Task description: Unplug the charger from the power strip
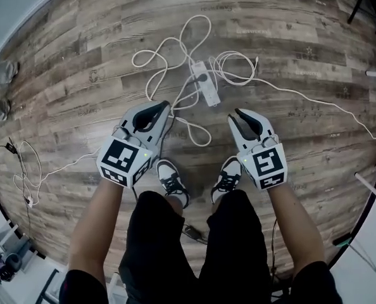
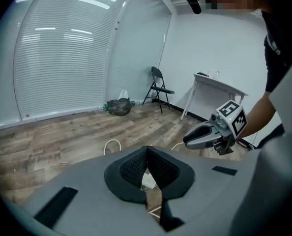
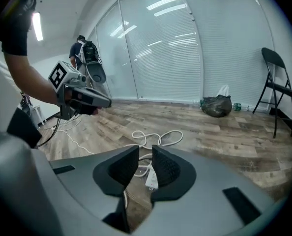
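Note:
A white power strip (image 1: 208,87) lies on the wood floor amid loops of white cable (image 1: 169,46), with a white charger (image 1: 199,76) plugged in at its far end. My left gripper (image 1: 165,105) hovers above the floor, near-left of the strip, with its jaws shut and nothing in them. My right gripper (image 1: 235,114) hangs near-right of the strip, its jaws a little apart and empty. In the left gripper view the strip (image 2: 147,181) shows below the closed tips (image 2: 147,149). The right gripper view shows the strip (image 3: 151,177) through the narrow gap (image 3: 145,151).
The person's two shoes (image 1: 172,181) stand just behind the grippers. More thin cables (image 1: 25,170) lie at the left of the floor. A folding chair (image 2: 159,87), a white table (image 2: 219,88) and a dark bag (image 2: 119,106) stand by the far walls.

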The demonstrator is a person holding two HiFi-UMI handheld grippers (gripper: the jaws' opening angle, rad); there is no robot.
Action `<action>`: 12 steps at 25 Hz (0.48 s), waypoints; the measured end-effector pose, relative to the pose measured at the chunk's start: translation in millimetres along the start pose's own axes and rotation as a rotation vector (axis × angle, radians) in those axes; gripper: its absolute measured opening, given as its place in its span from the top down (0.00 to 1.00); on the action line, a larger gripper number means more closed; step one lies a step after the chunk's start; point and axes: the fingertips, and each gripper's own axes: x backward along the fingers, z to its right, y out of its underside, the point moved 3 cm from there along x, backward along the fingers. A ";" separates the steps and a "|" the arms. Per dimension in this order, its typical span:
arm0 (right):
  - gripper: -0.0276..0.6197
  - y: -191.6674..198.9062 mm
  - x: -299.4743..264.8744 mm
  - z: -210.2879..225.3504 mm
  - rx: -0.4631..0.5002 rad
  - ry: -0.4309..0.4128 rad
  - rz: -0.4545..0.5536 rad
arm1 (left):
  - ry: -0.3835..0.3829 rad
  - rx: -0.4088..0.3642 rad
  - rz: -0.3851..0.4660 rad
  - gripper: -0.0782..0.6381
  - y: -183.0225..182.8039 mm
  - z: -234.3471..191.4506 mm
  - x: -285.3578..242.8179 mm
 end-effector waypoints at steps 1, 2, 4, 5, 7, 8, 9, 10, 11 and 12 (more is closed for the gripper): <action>0.82 19.5 -17.6 4.6 -0.009 -0.003 -0.014 | 0.011 -0.010 -0.010 0.87 16.2 -4.9 -16.5; 0.78 36.9 -33.4 8.5 -0.020 -0.004 -0.023 | 0.024 -0.021 -0.022 0.87 32.3 -8.5 -31.8; 0.76 66.9 -60.5 14.0 -0.039 -0.005 -0.022 | 0.065 -0.038 -0.049 0.87 62.6 -13.6 -60.0; 0.76 80.4 -73.7 16.3 -0.040 -0.009 -0.016 | 0.091 -0.036 -0.057 0.87 75.0 -17.3 -74.0; 0.74 108.0 -99.9 20.2 -0.018 -0.037 -0.009 | 0.134 -0.001 -0.050 0.87 95.1 -26.7 -102.2; 0.72 121.8 -111.1 23.0 -0.005 -0.053 -0.010 | 0.145 0.014 -0.041 0.87 103.6 -30.8 -116.8; 0.69 134.0 -120.1 26.7 -0.002 -0.063 -0.009 | 0.152 0.014 -0.036 0.87 111.4 -34.0 -131.9; 0.69 144.3 -127.1 30.2 -0.008 -0.065 -0.003 | 0.161 0.003 -0.037 0.87 118.6 -36.0 -146.8; 0.69 153.1 -133.0 32.0 -0.018 -0.063 0.005 | 0.175 -0.012 -0.044 0.87 125.5 -37.3 -160.6; 0.69 161.0 -138.6 31.8 -0.024 -0.062 0.011 | 0.190 -0.028 -0.056 0.87 132.6 -38.3 -172.9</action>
